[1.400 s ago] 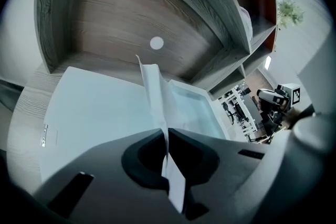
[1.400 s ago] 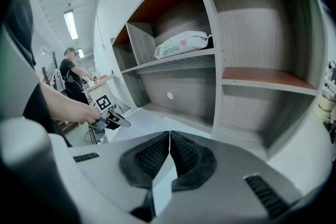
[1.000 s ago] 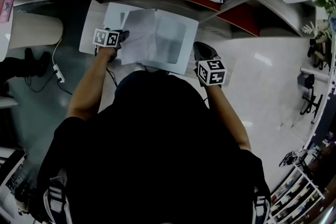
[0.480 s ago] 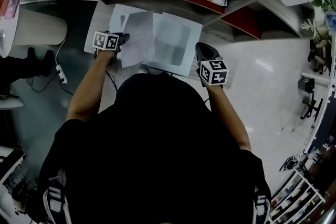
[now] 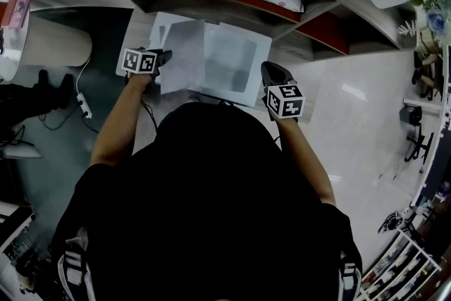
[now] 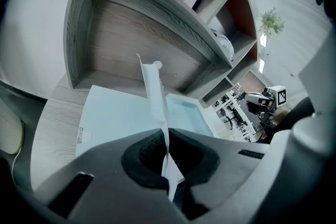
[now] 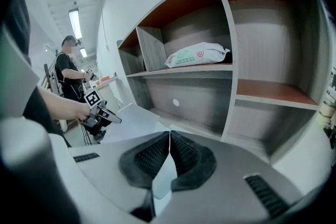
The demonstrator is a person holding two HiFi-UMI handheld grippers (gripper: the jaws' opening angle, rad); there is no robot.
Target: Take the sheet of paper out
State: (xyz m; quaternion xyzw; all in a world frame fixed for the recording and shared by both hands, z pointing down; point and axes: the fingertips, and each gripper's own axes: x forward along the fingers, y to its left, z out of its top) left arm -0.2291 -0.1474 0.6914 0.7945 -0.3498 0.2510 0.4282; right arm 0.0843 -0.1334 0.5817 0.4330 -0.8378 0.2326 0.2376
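Tearing seems the risk if the left tongs (image 5: pixel 167 56), pinching the paper (image 5: pixel 184 46), pull askew against the right tongs (image 5: pixel 268 70), pinching the folder (image 5: pixel 259 51).

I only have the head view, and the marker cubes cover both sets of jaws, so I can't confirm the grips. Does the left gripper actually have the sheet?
Observer: Yes. In the left gripper view, the left gripper is shut on the sheet of paper, which rises edge-on from between its jaws.
Operator: And the right one, is it holding anything?
Observer: In the right gripper view, the right gripper is shut on a thin pale edge, apparently the white folder.
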